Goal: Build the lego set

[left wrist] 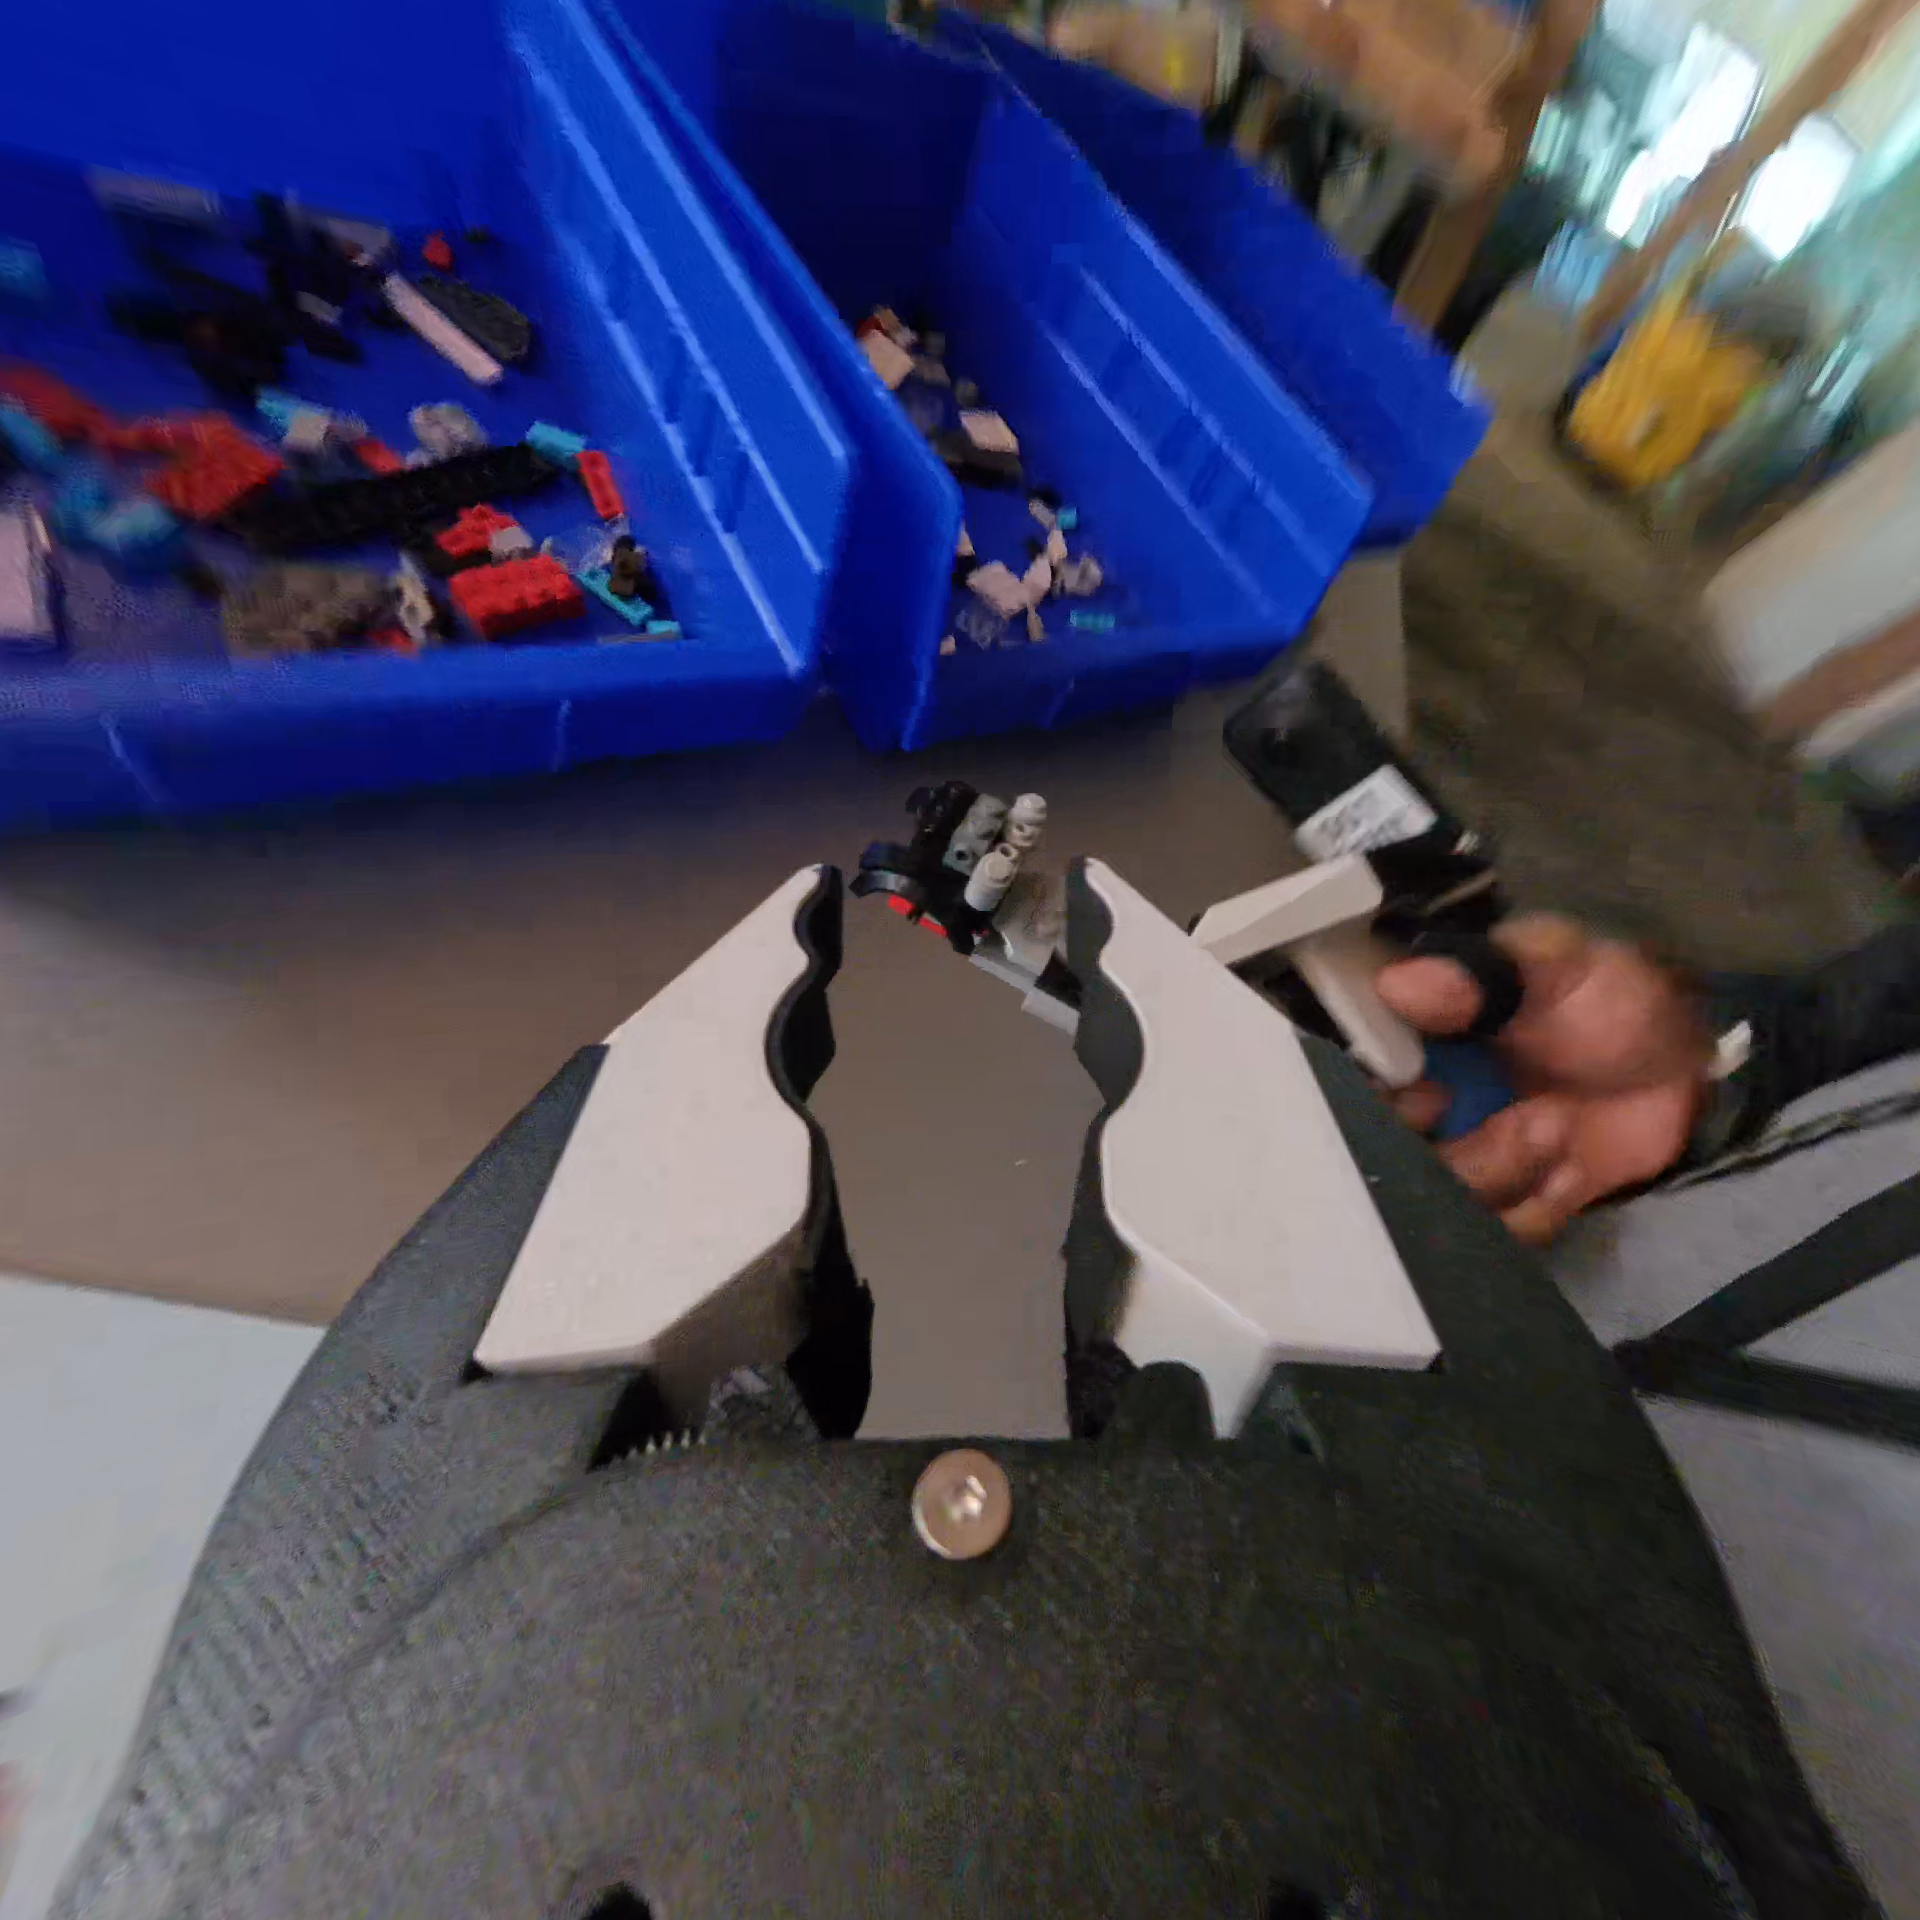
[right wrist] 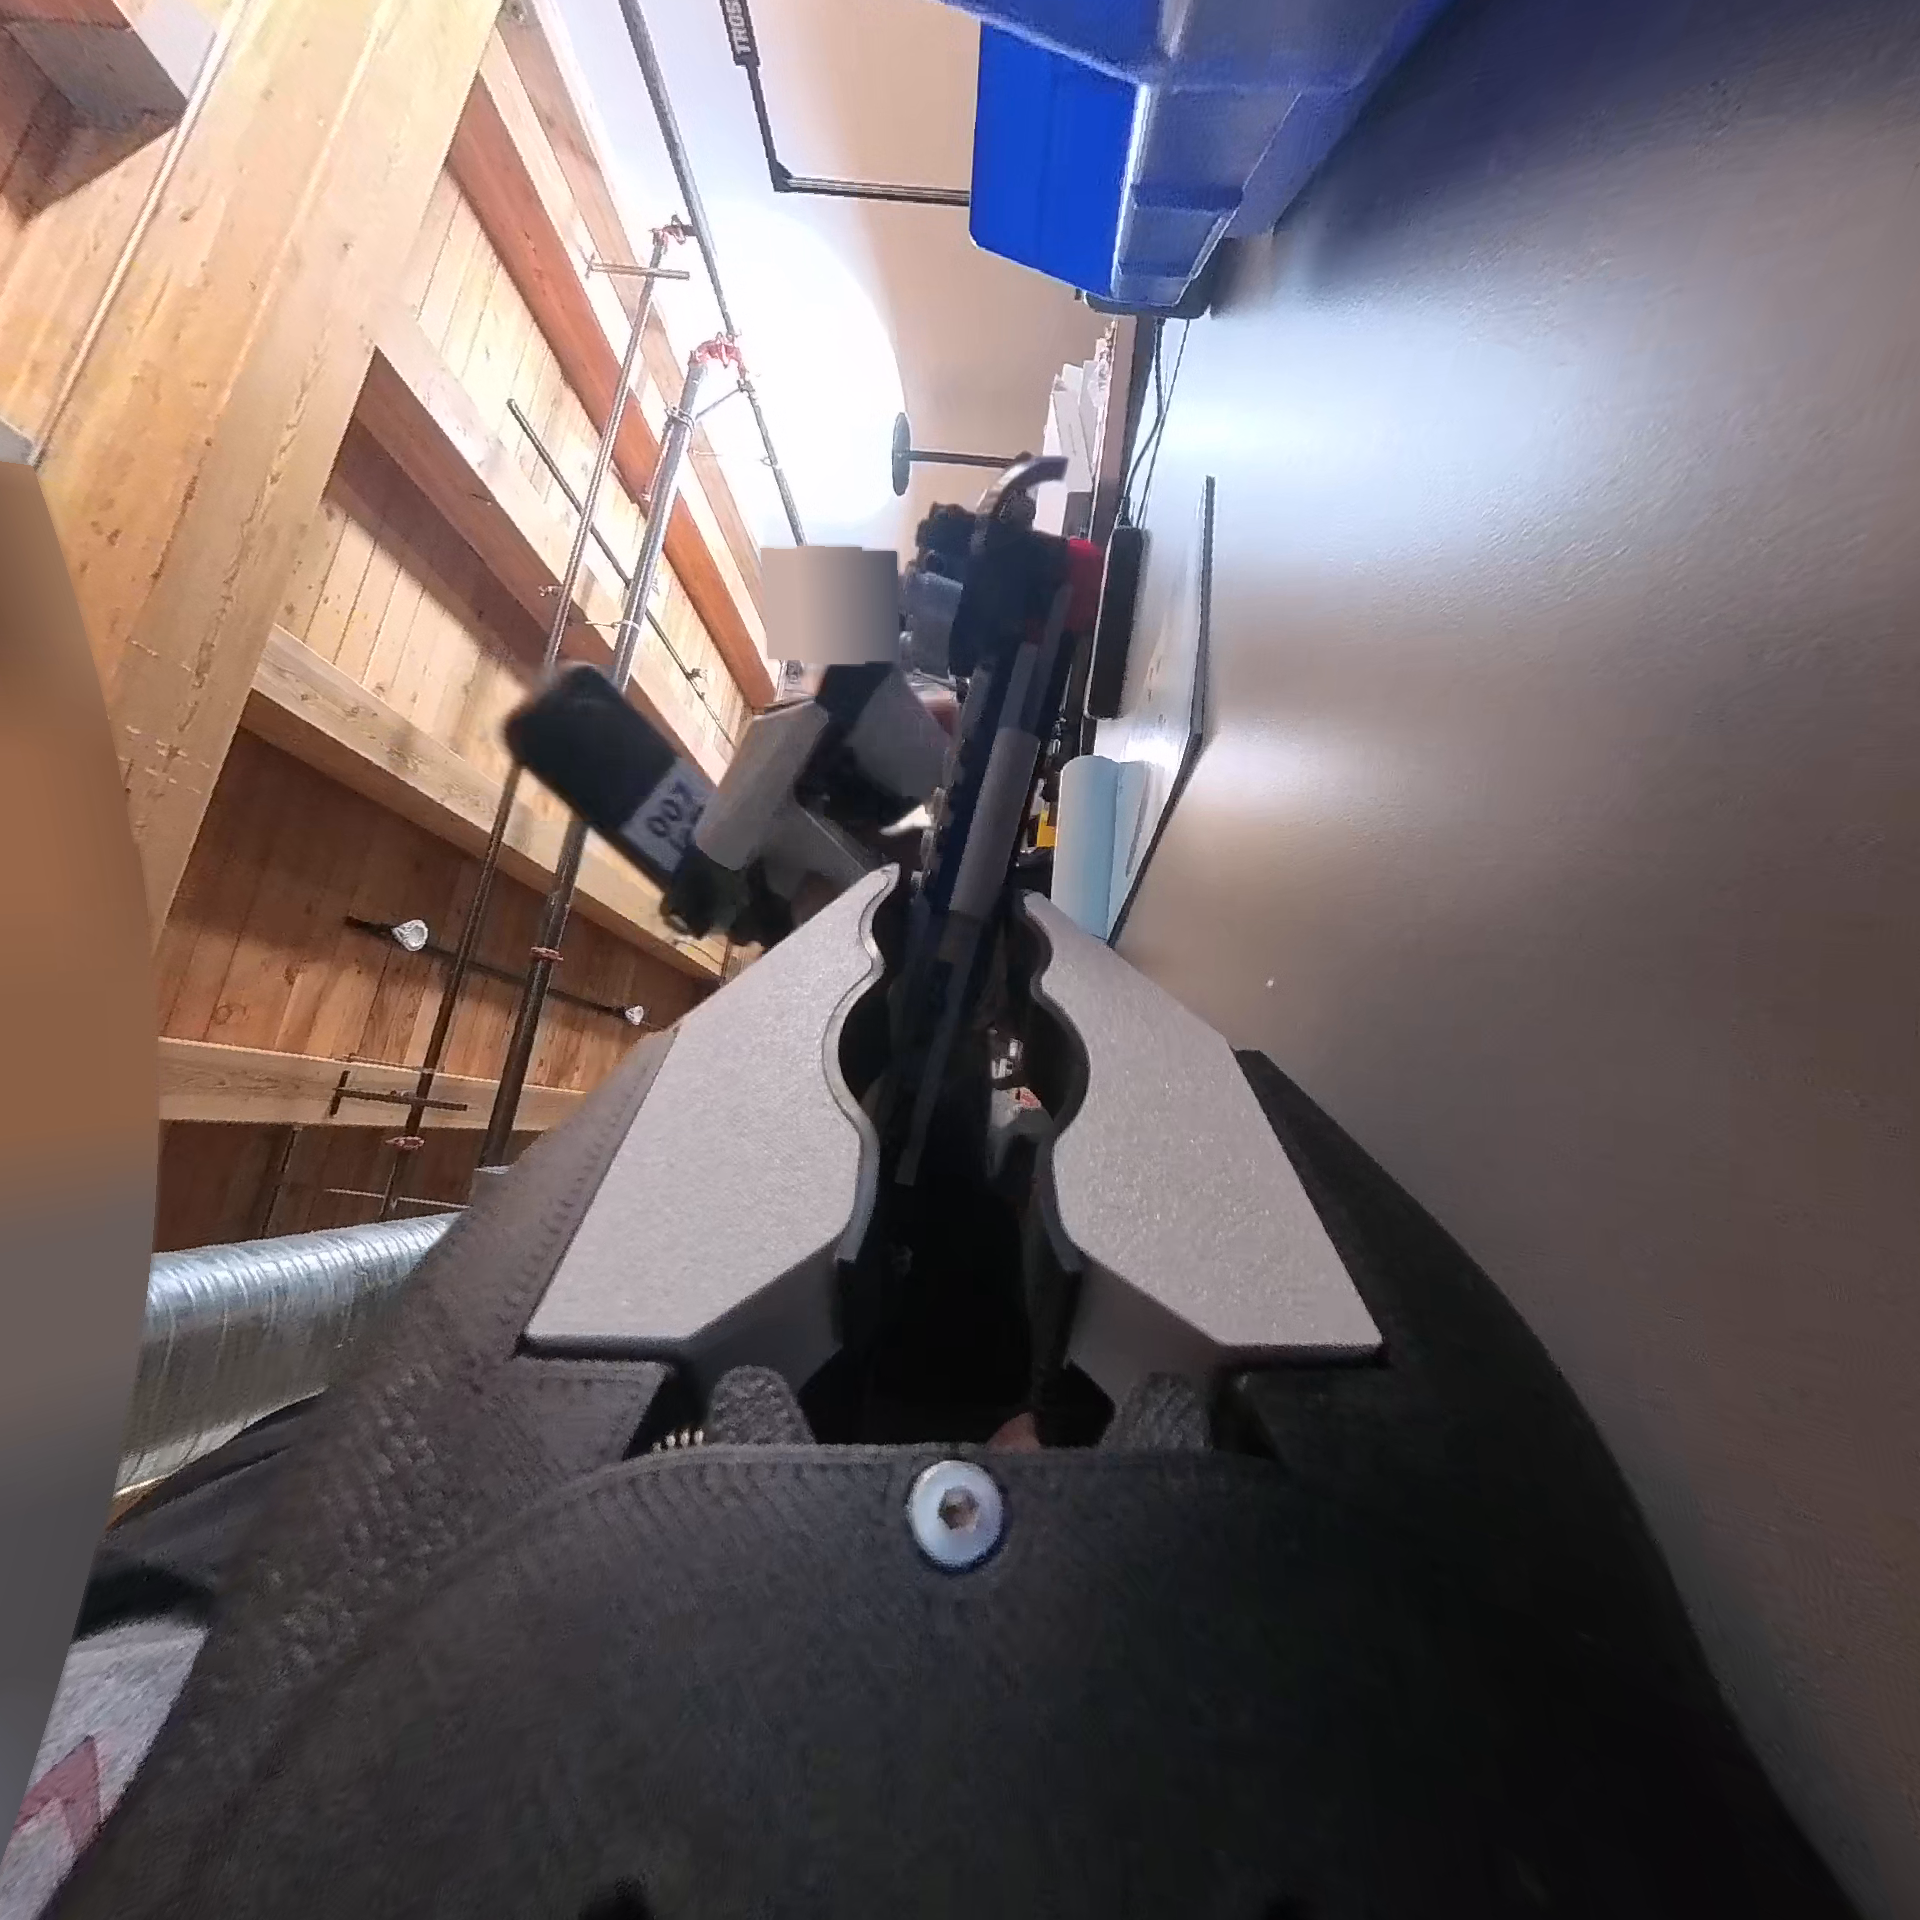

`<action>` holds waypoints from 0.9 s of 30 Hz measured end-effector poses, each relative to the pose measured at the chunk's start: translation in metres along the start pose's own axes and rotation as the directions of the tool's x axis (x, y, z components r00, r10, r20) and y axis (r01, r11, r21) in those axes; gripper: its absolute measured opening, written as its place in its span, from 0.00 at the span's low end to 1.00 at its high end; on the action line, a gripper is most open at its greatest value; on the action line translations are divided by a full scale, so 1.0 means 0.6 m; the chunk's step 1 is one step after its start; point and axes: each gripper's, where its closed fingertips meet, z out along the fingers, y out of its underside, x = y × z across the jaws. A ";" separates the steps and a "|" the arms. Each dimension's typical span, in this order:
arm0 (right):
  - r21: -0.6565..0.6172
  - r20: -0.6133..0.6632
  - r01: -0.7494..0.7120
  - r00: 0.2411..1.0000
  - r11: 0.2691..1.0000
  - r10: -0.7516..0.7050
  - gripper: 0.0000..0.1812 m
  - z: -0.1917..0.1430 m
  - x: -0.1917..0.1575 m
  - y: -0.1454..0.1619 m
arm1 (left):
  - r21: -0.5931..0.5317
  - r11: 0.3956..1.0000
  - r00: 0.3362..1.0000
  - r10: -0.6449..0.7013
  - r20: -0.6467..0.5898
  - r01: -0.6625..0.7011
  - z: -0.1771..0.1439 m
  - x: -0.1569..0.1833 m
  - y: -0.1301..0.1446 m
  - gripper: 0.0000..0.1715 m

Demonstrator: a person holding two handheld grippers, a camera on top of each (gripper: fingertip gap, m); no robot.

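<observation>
Gripping lego model (right wrist: 982, 831) in right gripper (right wrist: 961, 914), sideways above table (left wrist: 312, 987) | left gripper (left wrist: 951, 894) parted, empty, just beside model | bins (left wrist: 727, 582) far left

Your left claw (left wrist: 951, 914) points forward and slightly down, with a clear gap between its two fingers (left wrist: 717, 1049) and nothing gripped there. Your right claw (right wrist: 956, 935) is rolled onto its side, so its camera sees the room turned a quarter turn; its fingers (right wrist: 748, 1122) stand close together, pinching a slim dark piece between the wavy inner pads. In the left wrist view your right hand (left wrist: 1558, 1081) is wrapped around that claw's handle at the right edge, fingers curled, just beside your left claw's right finger.
</observation>
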 end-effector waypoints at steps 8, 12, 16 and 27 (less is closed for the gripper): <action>-0.003 0.032 0.003 0.999 1.000 -0.003 0.10 0.012 -0.007 0.001 | 0.047 0.612 0.569 -0.701 -0.430 0.790 0.018 0.028 0.054 0.31; -0.012 0.035 0.008 0.999 1.000 -0.007 0.10 0.018 -0.008 0.006 | 0.037 0.601 0.547 -0.698 -0.462 0.798 0.023 0.044 0.054 0.22; -0.035 0.033 0.009 0.999 0.999 -0.008 0.10 0.026 -0.007 0.016 | 0.066 0.603 0.561 -0.688 -0.461 0.795 0.016 0.039 0.048 0.14; -0.118 0.020 0.011 1.000 0.993 -0.009 0.17 0.042 -0.003 0.039 | 0.080 0.631 0.600 -0.679 -0.423 0.772 0.005 0.034 0.063 0.11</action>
